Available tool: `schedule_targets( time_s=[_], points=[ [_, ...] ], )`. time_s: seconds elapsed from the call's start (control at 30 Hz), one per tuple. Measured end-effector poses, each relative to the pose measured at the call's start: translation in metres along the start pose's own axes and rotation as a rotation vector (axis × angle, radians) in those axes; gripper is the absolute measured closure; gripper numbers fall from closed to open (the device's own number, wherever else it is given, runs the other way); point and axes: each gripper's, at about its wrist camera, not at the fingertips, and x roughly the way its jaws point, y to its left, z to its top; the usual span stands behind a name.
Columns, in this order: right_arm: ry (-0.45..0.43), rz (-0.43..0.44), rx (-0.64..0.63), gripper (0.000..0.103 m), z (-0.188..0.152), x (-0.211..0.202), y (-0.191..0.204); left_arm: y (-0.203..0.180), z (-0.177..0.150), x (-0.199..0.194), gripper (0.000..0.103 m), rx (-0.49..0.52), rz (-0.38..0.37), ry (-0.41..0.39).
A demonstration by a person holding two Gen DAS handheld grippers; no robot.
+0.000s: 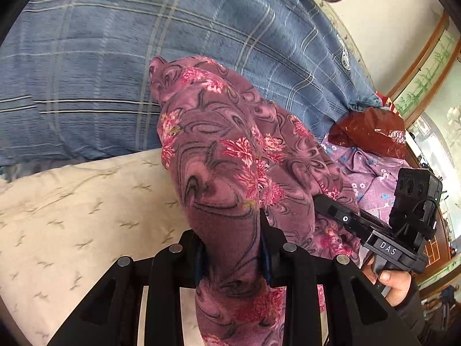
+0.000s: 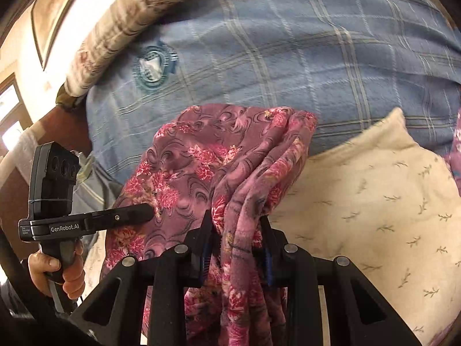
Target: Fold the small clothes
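Two tools pinching one flowery cloth

Left tool [image 1: 233, 248] and right tool [image 2: 236, 248] both squeezed tight on the purple flowery cloth [image 1: 219, 150] (all bunched up), lifted over the cream pillow [image 1: 72, 201], near the blue checked blanket [image 2: 288, 57].

Bright daylight, fisheye-warped edges, slight motion blur.
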Motion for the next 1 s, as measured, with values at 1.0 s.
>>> schedule_targets(
  time_s=[1.0],
  points=[
    [0.162,-0.046,-0.019,0.075,-0.075,0.069,0.037,0.097,-0.077,-0.019,0.071,-0.153,0.031,0.072]
  ],
)
